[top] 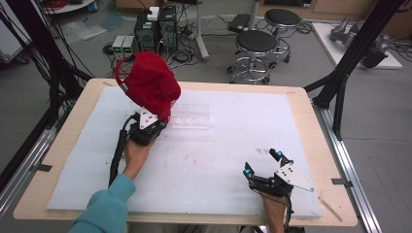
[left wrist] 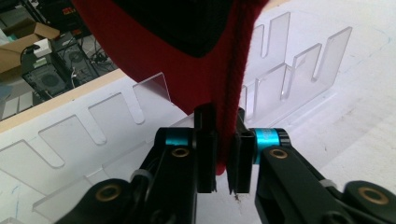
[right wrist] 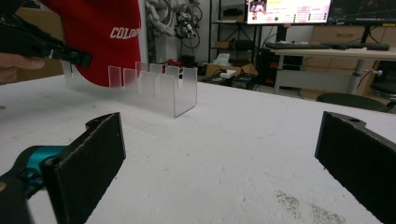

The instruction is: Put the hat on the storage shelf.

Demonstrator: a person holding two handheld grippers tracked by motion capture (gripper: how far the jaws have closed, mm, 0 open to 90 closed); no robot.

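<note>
While the left tool (left wrist: 223,154) pinches the red cap (top: 149,83) by its edge above the clear rack (top: 192,119), we judge it light, limp, best taken at that edge; the right tool (top: 265,165) stands wide, empty.

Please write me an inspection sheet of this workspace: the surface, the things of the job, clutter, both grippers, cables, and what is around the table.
Surface: wooden table under a white foam sheet with faint scuffs.
Job's things: red cap held above the clear acrylic rack; the rack's slotted dividers stand upright.
Clutter: nothing seen on the sheet.
Grippers: left gripper shut on the cap's edge, fabric between its jaws; right gripper open, holding nothing, low over the sheet's near right part.
Cables: a black cable trails from the left gripper along the forearm.
Surroundings: stools, computer towers and loose wiring on the floor behind.
</note>
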